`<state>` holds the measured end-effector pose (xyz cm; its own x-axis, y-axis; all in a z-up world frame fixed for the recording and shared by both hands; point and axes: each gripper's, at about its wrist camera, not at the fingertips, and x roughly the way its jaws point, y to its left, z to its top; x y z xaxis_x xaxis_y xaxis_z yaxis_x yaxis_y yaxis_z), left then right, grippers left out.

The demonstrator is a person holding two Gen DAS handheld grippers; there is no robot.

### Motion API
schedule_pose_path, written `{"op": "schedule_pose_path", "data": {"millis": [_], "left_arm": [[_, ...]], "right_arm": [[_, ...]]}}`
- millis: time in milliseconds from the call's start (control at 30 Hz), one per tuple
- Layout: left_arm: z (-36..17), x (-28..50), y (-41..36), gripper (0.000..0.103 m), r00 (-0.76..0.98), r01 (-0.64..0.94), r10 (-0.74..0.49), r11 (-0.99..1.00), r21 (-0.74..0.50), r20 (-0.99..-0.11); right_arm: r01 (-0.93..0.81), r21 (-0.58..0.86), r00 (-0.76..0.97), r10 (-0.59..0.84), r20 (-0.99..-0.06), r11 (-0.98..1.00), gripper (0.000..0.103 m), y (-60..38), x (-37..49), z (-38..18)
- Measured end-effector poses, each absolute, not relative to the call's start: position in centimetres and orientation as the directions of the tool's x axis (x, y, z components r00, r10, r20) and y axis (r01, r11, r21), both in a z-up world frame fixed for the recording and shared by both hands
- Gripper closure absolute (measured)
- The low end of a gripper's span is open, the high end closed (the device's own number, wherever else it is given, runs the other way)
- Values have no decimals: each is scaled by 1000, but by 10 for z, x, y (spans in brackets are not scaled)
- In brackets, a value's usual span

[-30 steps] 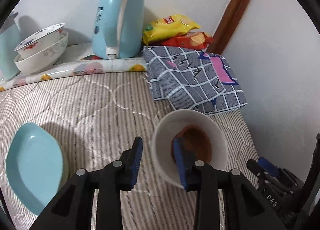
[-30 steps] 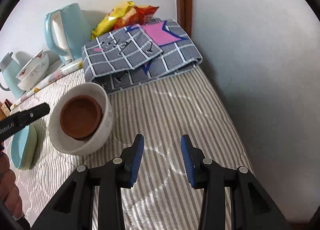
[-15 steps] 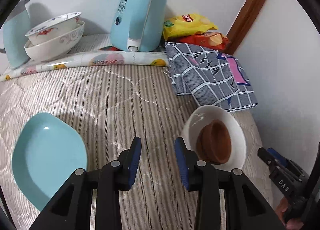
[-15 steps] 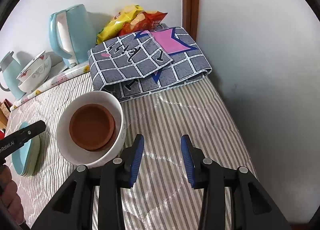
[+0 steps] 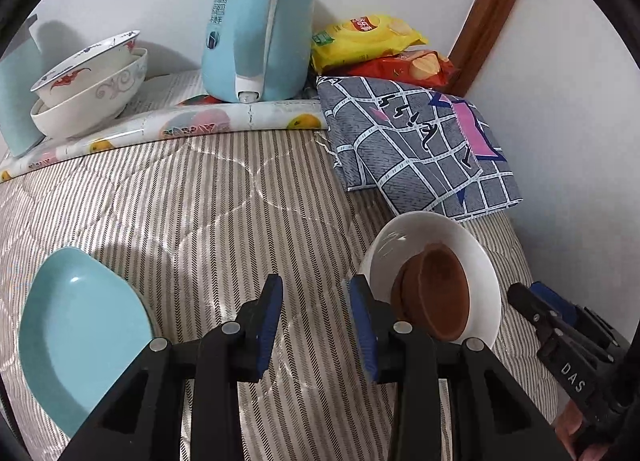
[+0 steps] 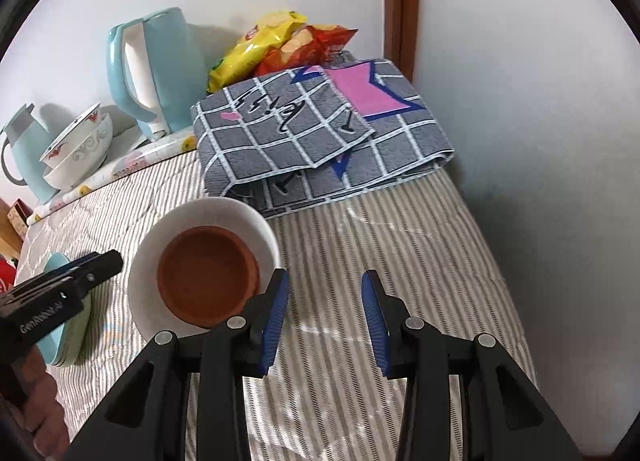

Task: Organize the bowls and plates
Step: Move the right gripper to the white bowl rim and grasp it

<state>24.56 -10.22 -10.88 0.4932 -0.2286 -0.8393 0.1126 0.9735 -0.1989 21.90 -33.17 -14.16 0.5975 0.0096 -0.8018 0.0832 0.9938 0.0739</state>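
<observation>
A white bowl (image 5: 468, 245) with a brown bowl (image 5: 436, 297) nested inside sits on the striped bedspread. My left gripper (image 5: 316, 293) is open just left of that bowl, with only bedspread between its fingers. A teal plate (image 5: 80, 333) lies to its left. In the right wrist view the white bowl (image 6: 240, 217) and brown bowl (image 6: 204, 277) sit just left of my open, empty right gripper (image 6: 324, 289). The left gripper (image 6: 68, 281) hovers above the teal plate (image 6: 68, 341). Two stacked patterned bowls (image 5: 88, 89) stand at the back left.
A light blue kettle (image 5: 260, 21) stands on a fruit-print mat (image 5: 192, 125) by the back wall. A folded grey checked cloth (image 5: 420, 149) and snack bags (image 5: 372, 45) fill the back right corner. A wall runs close along the right, and a second teal jug (image 6: 24, 149) stands far left.
The left gripper has drawn away from the white bowl, whose rim stood between its fingers; the bowl now sits to its right. The right gripper has come closer to the bowl.
</observation>
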Motion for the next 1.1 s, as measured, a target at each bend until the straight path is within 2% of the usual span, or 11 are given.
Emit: {"op": "schedule_pose_path", "data": {"millis": [133,200,300,667,967,1100], "left_arm": [[-113,249,-107,70,482,120,-226,974,-192,-846],[-116,251,-110,70,478,124,-212,977,-173,-853],[-118,252,-112,70,476,127,-206,978,-165,-855],[-121,260,-116,70,488,135,-183,982,-133,-853],[-109,258,-103,71,486,174,-347,938,-300,-802],[-113,256,-115,71,474,205,-336,941,-269,-814]], "right_arm": [[49,93,582,47,-812,994,67,-323,224,-147],[45,79,567,40,-823,996,72,-319,227,-152],[44,88,549,49,-835,995,72,-318,229,-156],[45,31,496,4,-868,999,80,-305,248,-170],[47,36,491,8,-871,998,80,-306,251,-173],[51,43,492,13,-870,998,80,-307,252,-175]]}}
